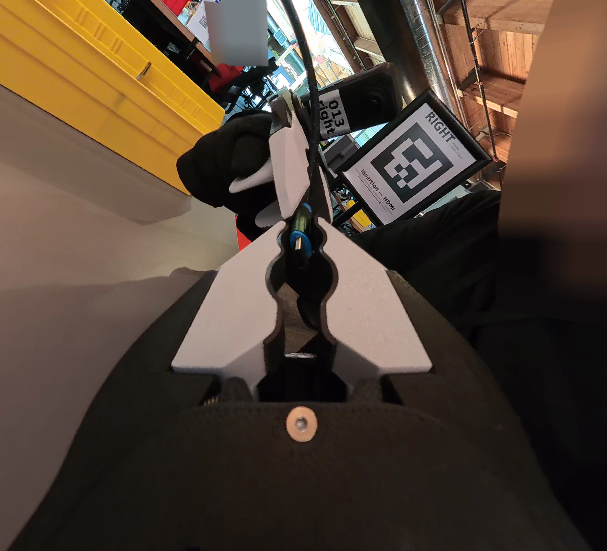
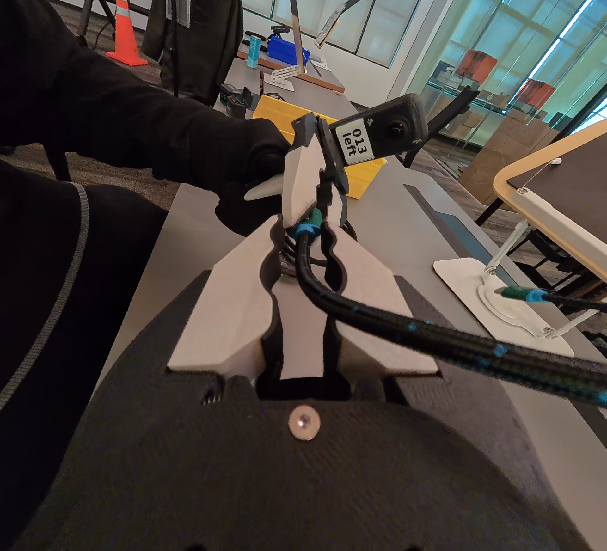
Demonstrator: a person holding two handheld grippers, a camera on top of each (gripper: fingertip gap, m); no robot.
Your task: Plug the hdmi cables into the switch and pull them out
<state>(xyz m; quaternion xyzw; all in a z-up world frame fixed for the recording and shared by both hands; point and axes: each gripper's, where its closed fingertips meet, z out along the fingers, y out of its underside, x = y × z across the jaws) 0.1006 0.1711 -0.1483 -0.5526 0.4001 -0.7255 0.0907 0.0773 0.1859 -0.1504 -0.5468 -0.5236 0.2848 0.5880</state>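
An HDMI plug (image 1: 299, 233) with a green body and blue collars hangs in the air on a black braided cable (image 1: 308, 75). My left gripper (image 1: 301, 226) and right gripper (image 2: 303, 225) meet tip to tip at it. In the right wrist view the cable (image 2: 410, 328) runs between my right fingers to the blue collar (image 2: 304, 229), and the left gripper's fingers (image 2: 297, 183) close on the green body (image 2: 316, 216). Both grippers look shut on the plug. A second green and blue plug (image 2: 522, 293) lies at the right. A dark object (image 2: 285, 267) under the fingers is mostly hidden.
A yellow bin (image 1: 98, 59) stands on the grey table (image 2: 394, 213) and also shows in the right wrist view (image 2: 364, 174). A framed marker sign (image 1: 410, 160) stands behind. A white stand base (image 2: 460, 275) sits at the right. Black-gloved hands (image 2: 249, 154) hold the grippers. The tips of both grippers are at nearly the same place.
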